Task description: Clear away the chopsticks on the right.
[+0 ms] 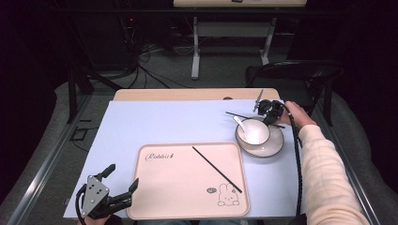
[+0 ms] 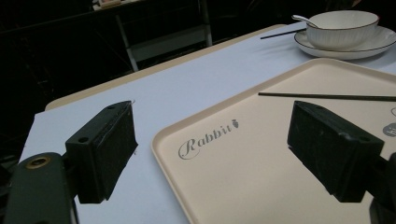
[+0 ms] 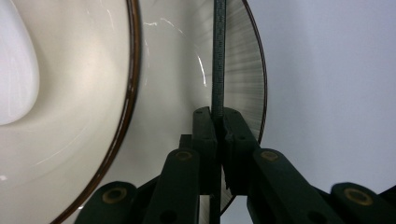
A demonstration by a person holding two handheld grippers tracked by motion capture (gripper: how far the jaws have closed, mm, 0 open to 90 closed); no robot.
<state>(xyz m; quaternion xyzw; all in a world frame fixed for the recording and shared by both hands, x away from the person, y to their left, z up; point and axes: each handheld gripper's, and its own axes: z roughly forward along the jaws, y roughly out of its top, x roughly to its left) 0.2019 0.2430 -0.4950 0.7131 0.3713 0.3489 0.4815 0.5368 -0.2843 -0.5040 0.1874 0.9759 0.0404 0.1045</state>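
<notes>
Right tool (image 3: 217,122) grips 1 chopstick (image 3: 218,56) over the plate (image 3: 243,93) behind the tray (image 1: 187,206). Left tool (image 2: 224,149) hangs released at the tray's near-left corner. Likely next: carry it to the tray, beside chopstick 2 (image 1: 217,169).

This looks like a lab or recording studio set up for staged tabletop work, not a home. The surroundings are dark, with black drapes or walls. Beyond the desk (image 1: 155,122), well ahead of the tongs, loose cables (image 1: 150,70) trail over a grey carpeted floor (image 1: 220,70), and a second desk on white metal legs (image 1: 195,51) stands at the back. A black chair (image 1: 300,75) sits just past the right tongs (image 1: 263,108).
</notes>
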